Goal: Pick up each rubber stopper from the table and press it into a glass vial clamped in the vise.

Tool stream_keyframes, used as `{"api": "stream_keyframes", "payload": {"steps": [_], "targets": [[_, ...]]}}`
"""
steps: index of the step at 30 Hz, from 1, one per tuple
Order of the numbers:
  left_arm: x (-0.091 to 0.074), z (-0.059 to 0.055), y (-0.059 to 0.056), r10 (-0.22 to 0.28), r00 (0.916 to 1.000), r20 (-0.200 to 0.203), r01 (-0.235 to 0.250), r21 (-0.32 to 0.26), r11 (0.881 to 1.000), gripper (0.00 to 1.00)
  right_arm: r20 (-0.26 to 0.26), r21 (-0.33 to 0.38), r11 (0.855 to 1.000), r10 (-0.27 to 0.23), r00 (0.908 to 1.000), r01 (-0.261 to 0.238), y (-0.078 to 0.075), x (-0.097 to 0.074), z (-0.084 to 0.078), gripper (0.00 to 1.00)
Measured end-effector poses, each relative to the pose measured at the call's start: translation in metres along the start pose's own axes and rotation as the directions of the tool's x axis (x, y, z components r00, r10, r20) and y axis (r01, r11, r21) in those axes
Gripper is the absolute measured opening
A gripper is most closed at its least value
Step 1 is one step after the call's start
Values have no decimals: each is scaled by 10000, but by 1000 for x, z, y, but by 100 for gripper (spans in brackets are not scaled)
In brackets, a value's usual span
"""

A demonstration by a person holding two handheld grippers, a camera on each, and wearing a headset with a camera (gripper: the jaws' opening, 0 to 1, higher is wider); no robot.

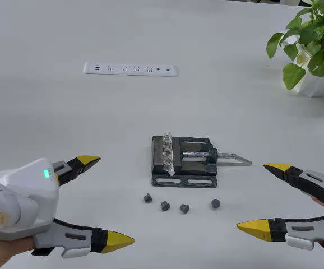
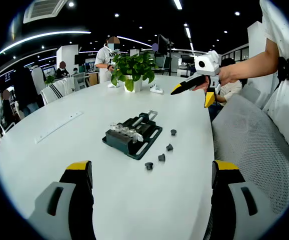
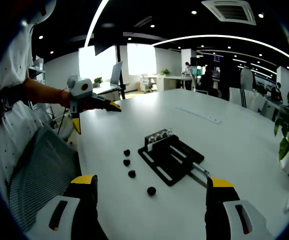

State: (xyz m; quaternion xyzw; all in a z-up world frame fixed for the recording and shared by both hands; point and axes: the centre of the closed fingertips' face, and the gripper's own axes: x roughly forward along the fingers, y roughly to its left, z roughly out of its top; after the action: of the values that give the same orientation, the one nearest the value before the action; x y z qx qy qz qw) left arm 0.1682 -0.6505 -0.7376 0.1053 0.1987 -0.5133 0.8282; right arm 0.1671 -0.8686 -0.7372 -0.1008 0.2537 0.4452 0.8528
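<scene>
My left tool [image 1: 114, 200] is spread wide and carries nothing. My right tool [image 1: 253, 195] is spread the same way and is also empty. Both hang just above the counter [image 1: 50, 112], short of the work.

Ahead of the tools, in the gap between them, sits the vise [image 1: 193, 168]. A row of glass vials [image 1: 167, 150] is clamped upright in it, on the side toward my left tool. They are too small for me to count with certainty.

Four rubber stoppers [image 1: 165, 205] lie loose on the counter in a rough line, apart from one another, between the tools and the vise. The end stopper [image 1: 215, 203] is closest to my right tool, and the opposite end stopper [image 1: 147, 198] is closest to my left.

I can make out no dark stopper in any vial mouth. So I judge the task not yet started: nothing is picked up, nothing is pressed in, and all four stoppers are left to do.
</scene>
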Motion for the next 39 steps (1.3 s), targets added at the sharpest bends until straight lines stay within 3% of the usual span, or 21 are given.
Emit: {"api": "stream_keyframes", "payload": {"steps": [39], "targets": [[1,-1,3,-86,10000,-27,86,-47,10000,99,-158,-143,9997,199,9997,-202,3,5,1,88]]}}
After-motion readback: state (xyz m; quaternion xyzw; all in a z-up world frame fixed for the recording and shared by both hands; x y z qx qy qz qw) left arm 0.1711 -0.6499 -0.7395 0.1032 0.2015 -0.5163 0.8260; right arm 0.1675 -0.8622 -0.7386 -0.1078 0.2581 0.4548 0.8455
